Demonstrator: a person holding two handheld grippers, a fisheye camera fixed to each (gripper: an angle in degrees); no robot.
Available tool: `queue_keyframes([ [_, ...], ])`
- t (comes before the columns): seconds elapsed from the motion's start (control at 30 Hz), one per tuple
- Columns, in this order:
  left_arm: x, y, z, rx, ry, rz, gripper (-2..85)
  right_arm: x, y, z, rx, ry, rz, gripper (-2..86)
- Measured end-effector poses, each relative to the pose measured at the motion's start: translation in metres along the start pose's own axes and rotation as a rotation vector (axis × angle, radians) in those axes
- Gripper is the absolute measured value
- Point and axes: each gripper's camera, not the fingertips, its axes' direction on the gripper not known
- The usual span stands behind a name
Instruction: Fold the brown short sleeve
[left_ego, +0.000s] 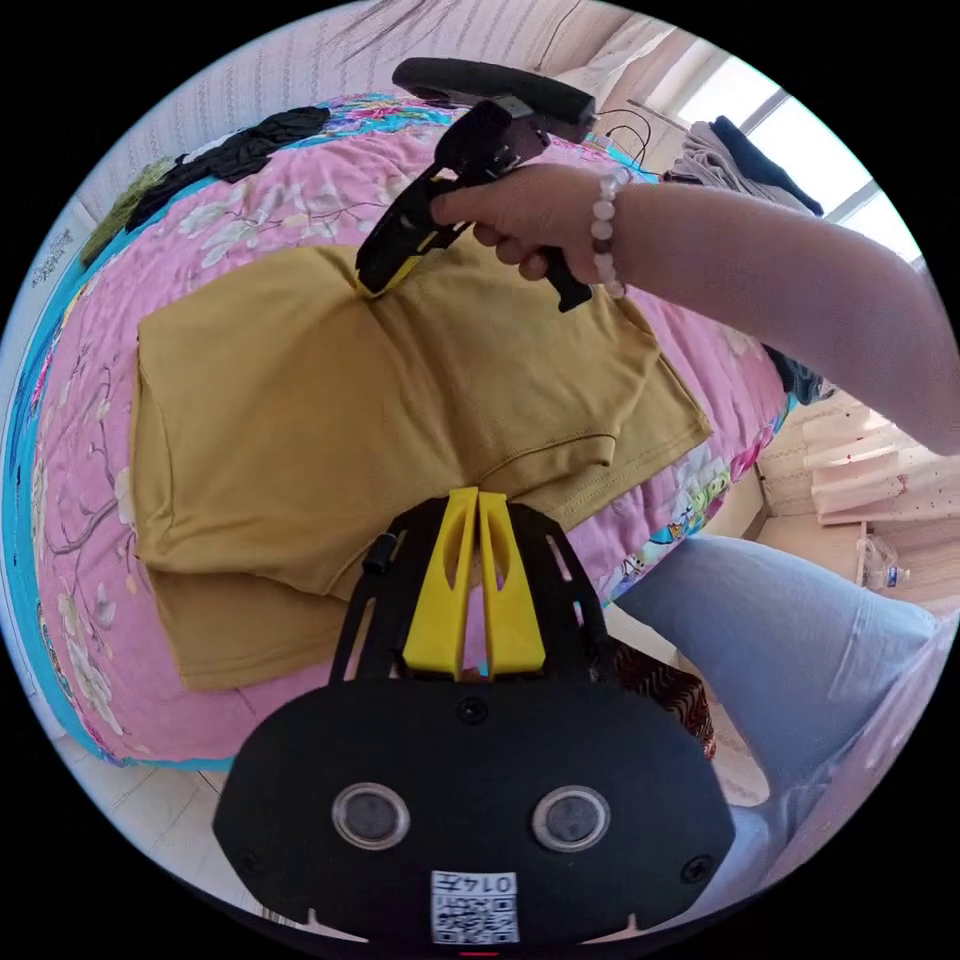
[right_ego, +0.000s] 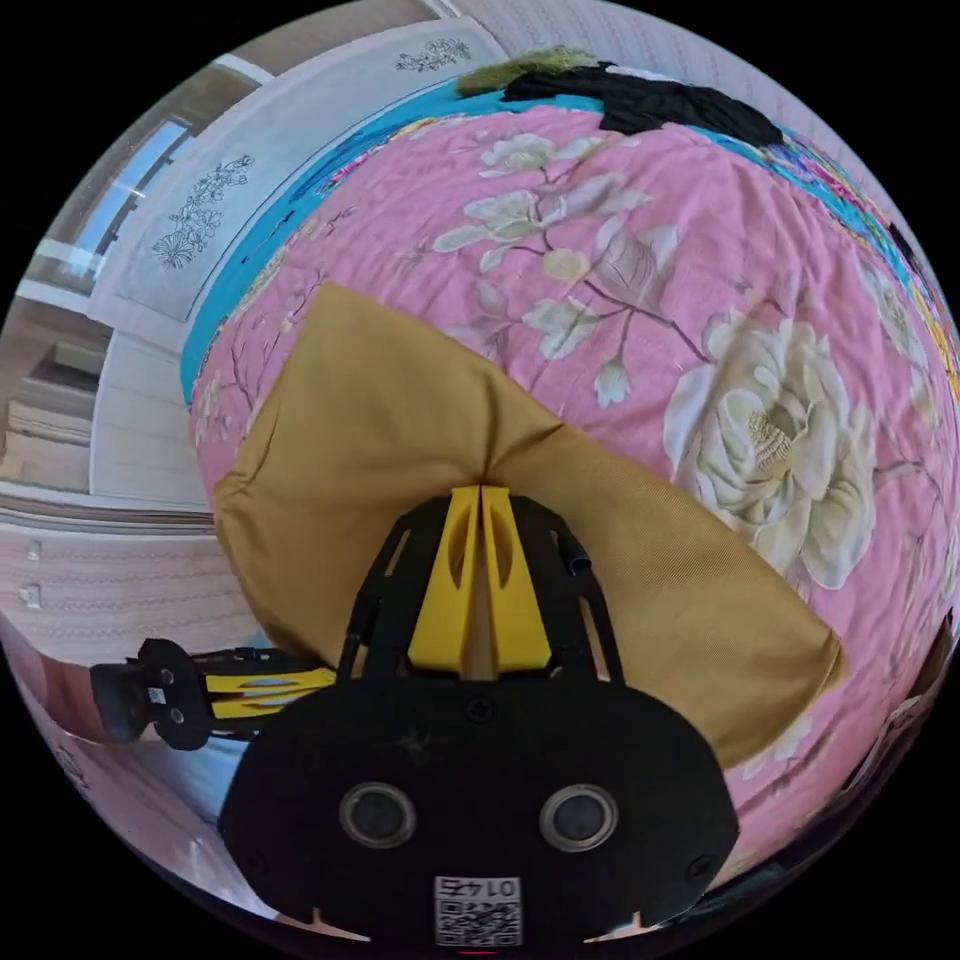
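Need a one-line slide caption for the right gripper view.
Right gripper shut on the brown shirt, pinching its edge on the pink floral bedspread.

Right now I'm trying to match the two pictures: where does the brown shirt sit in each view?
Left gripper view: the brown shirt lies spread across the middle, above the left gripper.
Right gripper view: it sits at lower centre, bunched at the right gripper.
Shared landmark: the pink floral bedspread under it.

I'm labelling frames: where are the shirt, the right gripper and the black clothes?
shirt (left_ego: 300, 400), left gripper view, flat middle panel.
right gripper (right_ego: 481, 492), right gripper view, between its fingertips.
black clothes (right_ego: 660, 105), right gripper view, middle of pile.
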Motion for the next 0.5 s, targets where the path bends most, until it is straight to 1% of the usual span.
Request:
queue_keyframes([
  [0.03, 0.003, 0.001, -0.006, 0.022, 0.011, 0.004, -1.0, 0.000, -0.004, -0.006, -0.050, -0.010, -0.003, -0.9],
  [0.07, 0.008, 0.003, -0.015, 0.070, 0.022, 0.007, -1.0, -0.002, -0.006, -0.009, -0.054, 0.007, -0.016, -0.9],
  [0.1, 0.012, 0.003, -0.018, 0.084, 0.025, 0.011, -1.0, -0.006, -0.009, -0.017, -0.014, 0.047, -0.035, -0.9],
  [0.13, 0.018, 0.003, -0.017, 0.082, 0.026, 0.021, -1.0, -0.007, -0.015, -0.022, 0.027, 0.075, -0.040, -0.8],
  [0.17, 0.023, 0.002, -0.005, 0.031, 0.018, 0.035, -0.9, -0.006, -0.019, -0.021, 0.030, 0.086, -0.037, -0.8],
  [0.2, 0.027, 0.005, 0.014, -0.039, 0.012, 0.044, -0.9, -0.002, -0.028, -0.011, -0.014, 0.111, -0.031, -0.8],
  [0.23, 0.029, 0.008, 0.017, -0.003, 0.009, 0.044, -0.9, 0.004, -0.034, 0.006, -0.082, 0.115, -0.036, -0.8],
  [0.27, 0.030, 0.014, 0.016, 0.038, 0.012, 0.043, -0.8, 0.007, -0.034, 0.009, -0.067, 0.104, -0.031, -0.8],
  [0.37, 0.040, 0.016, -0.002, 0.048, 0.009, 0.068, 0.0, 0.021, -0.018, -0.001, -0.002, 0.020, 0.004, -0.8],
  [0.43, 0.051, 0.020, -0.017, 0.105, -0.011, 0.111, 2.1, 0.031, 0.024, -0.029, 0.130, -0.029, 0.016, -0.6],
  [0.47, 0.058, 0.021, -0.024, 0.135, -0.016, 0.134, 4.8, 0.034, 0.039, -0.037, 0.166, -0.034, 0.026, -0.6],
  [0.5, 0.062, 0.020, -0.026, 0.149, -0.012, 0.147, 5.7, 0.041, 0.070, -0.051, 0.223, -0.042, 0.061, -0.3],
])
